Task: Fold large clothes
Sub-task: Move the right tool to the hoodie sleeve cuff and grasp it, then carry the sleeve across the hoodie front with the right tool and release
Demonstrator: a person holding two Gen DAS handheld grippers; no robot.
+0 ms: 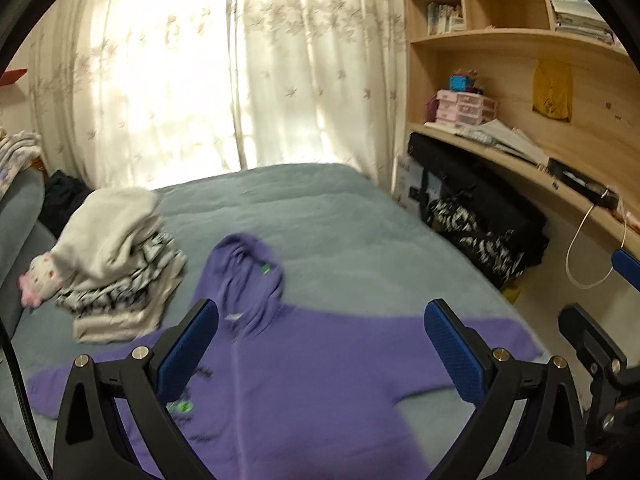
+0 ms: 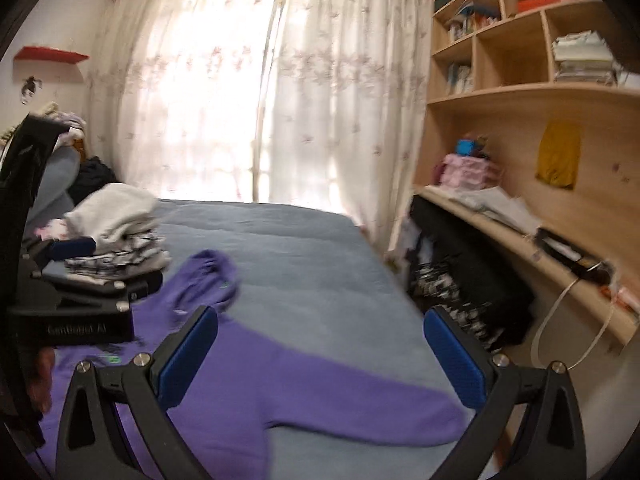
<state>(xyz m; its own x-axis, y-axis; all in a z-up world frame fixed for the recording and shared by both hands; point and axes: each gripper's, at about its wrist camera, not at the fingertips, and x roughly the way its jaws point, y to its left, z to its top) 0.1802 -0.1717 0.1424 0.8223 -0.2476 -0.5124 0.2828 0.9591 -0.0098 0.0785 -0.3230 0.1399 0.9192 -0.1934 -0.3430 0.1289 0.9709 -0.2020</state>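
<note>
**Both grippers open above spread hoodie**

The purple fleece zip-front hoodie (image 1: 320, 368) lies flat, sleeves outspread, on the grey-blue bed cover (image 1: 340, 216). The left gripper (image 1: 322, 344) and right gripper (image 2: 320, 352) hover wide apart-jawed, holding nothing. A stack of folded clothes (image 1: 120, 272) sits beside the hood.

My large purple zip-front hooded sweatshirt (image 1: 320, 380) lies flat, front up, sleeves spread wide, hood pointing away from me.
</note>
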